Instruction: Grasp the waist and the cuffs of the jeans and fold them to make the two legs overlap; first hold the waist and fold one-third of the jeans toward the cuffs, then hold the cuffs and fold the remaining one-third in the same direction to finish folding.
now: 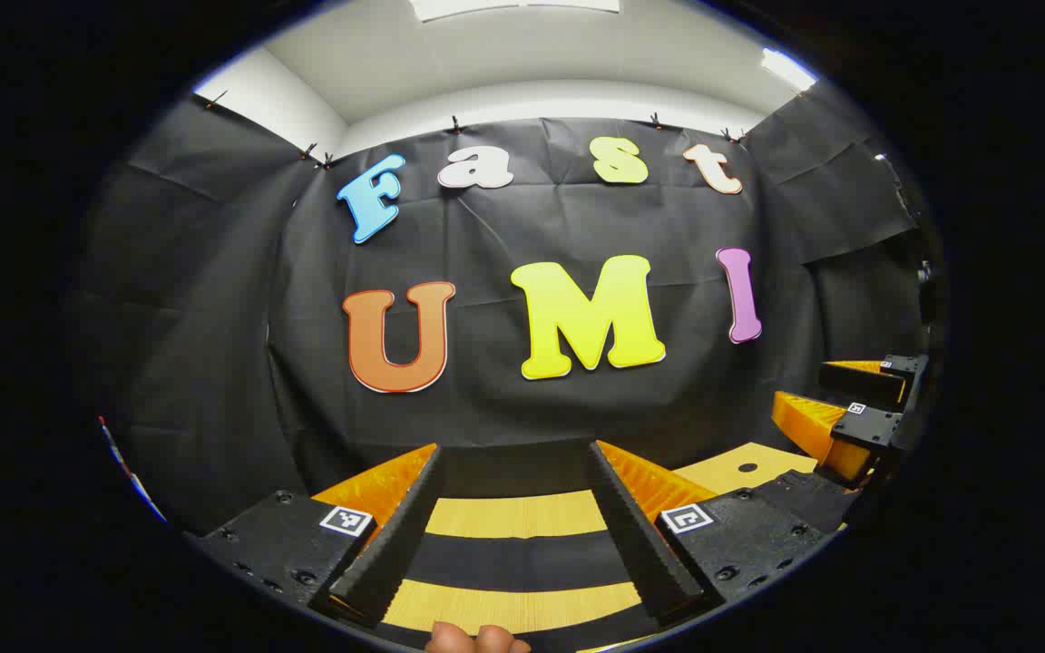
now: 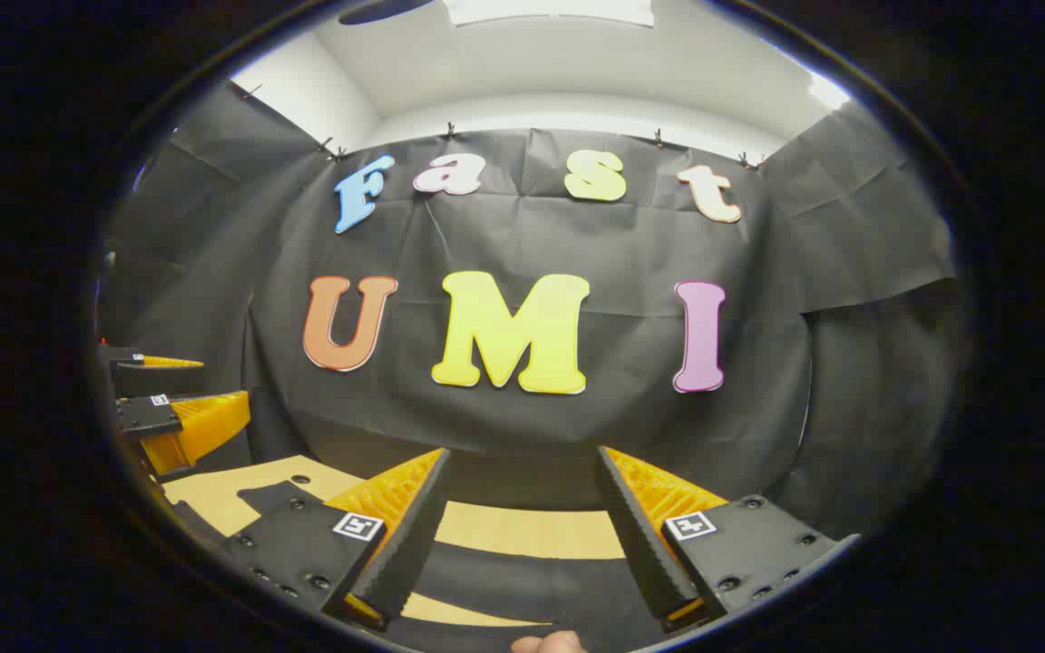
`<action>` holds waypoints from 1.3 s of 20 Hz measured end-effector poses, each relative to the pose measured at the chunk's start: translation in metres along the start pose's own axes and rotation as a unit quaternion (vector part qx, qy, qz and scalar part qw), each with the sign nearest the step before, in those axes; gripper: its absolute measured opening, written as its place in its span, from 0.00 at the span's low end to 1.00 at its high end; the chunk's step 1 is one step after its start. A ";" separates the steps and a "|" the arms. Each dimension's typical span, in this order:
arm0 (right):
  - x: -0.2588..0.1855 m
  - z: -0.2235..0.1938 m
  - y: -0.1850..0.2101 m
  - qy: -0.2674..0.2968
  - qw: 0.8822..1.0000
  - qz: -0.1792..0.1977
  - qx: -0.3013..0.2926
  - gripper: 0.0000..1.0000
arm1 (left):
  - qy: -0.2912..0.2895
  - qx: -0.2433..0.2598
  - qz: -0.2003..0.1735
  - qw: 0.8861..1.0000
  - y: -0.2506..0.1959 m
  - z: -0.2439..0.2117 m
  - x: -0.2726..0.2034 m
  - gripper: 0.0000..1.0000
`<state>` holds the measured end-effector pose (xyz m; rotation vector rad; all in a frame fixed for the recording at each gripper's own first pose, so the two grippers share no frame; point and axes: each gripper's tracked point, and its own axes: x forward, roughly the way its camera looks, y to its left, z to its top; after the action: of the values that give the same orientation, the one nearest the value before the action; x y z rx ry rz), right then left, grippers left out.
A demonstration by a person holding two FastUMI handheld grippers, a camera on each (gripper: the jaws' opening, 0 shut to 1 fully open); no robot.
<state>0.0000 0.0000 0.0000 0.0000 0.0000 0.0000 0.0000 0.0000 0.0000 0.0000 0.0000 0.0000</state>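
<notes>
Left gripper is riding level above the tabletop, facing the black cloth wall; its fingers are standing wide apart with nothing between them. Right gripper is doing the same, fingers spread and holding nothing. In the left gripper view the right gripper is showing at the right edge, well apart from the left one; in the right gripper view the left gripper is sitting at the left edge.

Dark bands are lying across the pale wooden tabletop between each pair of fingers; whether these are the jeans cannot be told. The tabletop's far edge is meeting the cloth wall closely. Open room is lying between the two grippers. A fingertip is showing at the bottom edge of the left gripper view.
</notes>
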 end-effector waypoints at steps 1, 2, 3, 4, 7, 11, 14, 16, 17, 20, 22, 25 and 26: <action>0.000 0.001 0.002 -0.002 1.000 0.000 0.000 0.95 | 0.000 -0.003 -0.003 1.000 0.000 0.000 0.000 0.99; -0.002 0.000 0.003 0.001 1.000 -0.001 0.002 0.96 | -0.001 -0.004 -0.005 1.000 0.000 0.001 -0.001 0.99; -0.004 0.001 0.006 0.001 1.000 0.001 0.008 0.96 | -0.002 -0.004 -0.006 1.000 0.000 0.001 -0.002 0.99; -0.005 0.002 0.006 0.001 1.000 0.001 0.014 0.96 | -0.004 -0.001 -0.005 1.000 0.001 0.002 -0.003 0.99; -0.010 0.005 0.003 -0.003 1.000 -0.007 0.011 0.95 | -0.006 -0.004 -0.002 1.000 0.002 0.002 -0.004 1.00; -0.014 0.005 -0.004 -0.006 1.000 -0.013 0.003 0.95 | -0.003 -0.006 0.001 1.000 0.001 0.001 -0.006 0.99; -0.014 0.004 -0.008 -0.004 1.000 -0.015 0.006 0.96 | -0.002 -0.007 0.001 1.000 0.001 0.002 -0.008 1.00; -0.014 0.002 -0.010 -0.003 1.000 -0.016 0.007 0.96 | -0.002 -0.006 0.000 1.000 0.001 0.002 -0.009 0.99; -0.014 0.002 -0.010 -0.003 1.000 -0.016 0.006 0.96 | -0.001 -0.006 0.000 1.000 0.001 0.001 -0.008 0.99; -0.008 0.000 -0.011 0.003 1.000 -0.011 0.014 0.96 | 0.015 -0.036 0.001 0.999 0.004 -0.005 -0.009 0.99; -0.005 -0.002 -0.013 0.009 1.000 -0.010 0.022 0.95 | 0.043 -0.064 0.011 0.997 0.016 -0.025 -0.013 0.99; 0.001 -0.006 -0.024 0.020 0.999 -0.014 0.028 0.95 | 0.079 -0.079 0.062 0.992 0.064 -0.049 -0.034 1.00; 0.003 -0.007 -0.027 0.022 0.999 -0.016 0.029 0.95 | 0.094 -0.088 0.079 0.989 0.078 -0.057 -0.044 1.00</action>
<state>0.0030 -0.0272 -0.0073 0.0577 0.0437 -0.0320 -0.0440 0.0784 -0.0575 -0.1769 0.1878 0.1584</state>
